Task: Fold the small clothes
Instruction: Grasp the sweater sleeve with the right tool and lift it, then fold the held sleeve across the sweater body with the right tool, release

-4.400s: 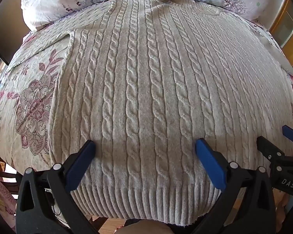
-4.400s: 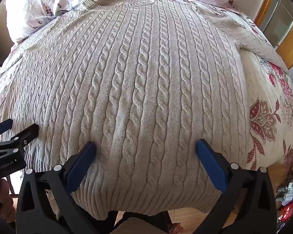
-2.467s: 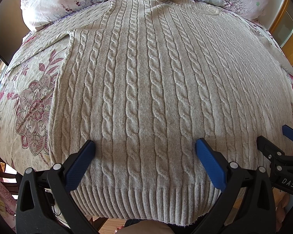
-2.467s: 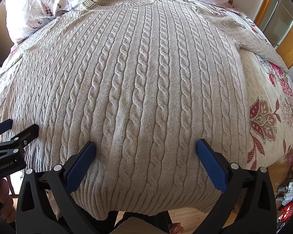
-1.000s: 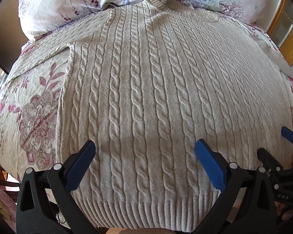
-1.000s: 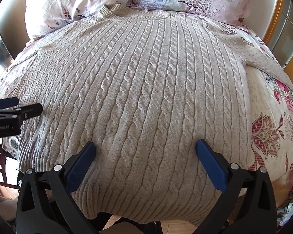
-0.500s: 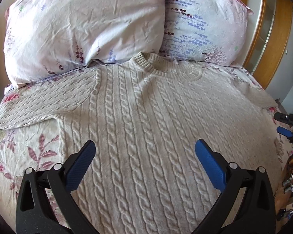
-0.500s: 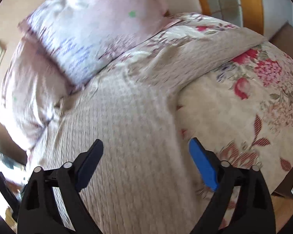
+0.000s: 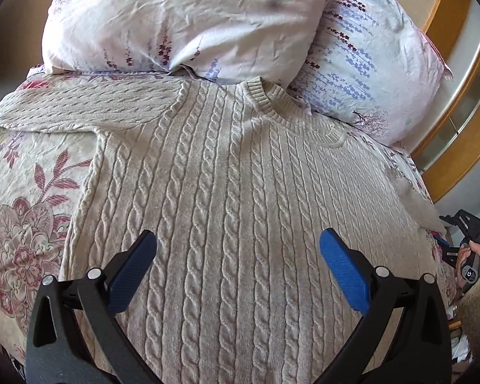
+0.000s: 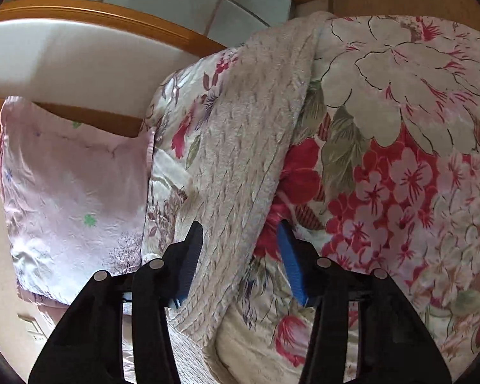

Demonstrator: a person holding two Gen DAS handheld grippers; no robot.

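A bed (image 9: 25, 192) covered by a floral quilt (image 10: 400, 160) fills both views. Spread flat on it, front up, lies a cream cable-knit sweater (image 9: 233, 211), its round neck toward the headboard and touching two pillows (image 9: 182, 22) that stand against it, one pale pink, the other printed with purple sprigs. One sleeve (image 9: 80, 105) stretches out sideways across the quilt toward the left of the left wrist view; the other sleeve (image 10: 246, 147) runs to the far side of the bed and drapes over the edge. The left gripper (image 9: 236, 268) hangs above the lower body of the sweater with its blue pads spread wide, nothing between them and not touching the knit. The right gripper (image 10: 240, 262) is at the draped sleeve, rolled on its side; its jaws are closing with the sleeve lying between the pads, the pad on the left of its view about at the knit, the other still clear of it, so no firm grip shows. In the left wrist view that gripper appears small at the bed's right edge, held by a hand (image 9: 473, 252).
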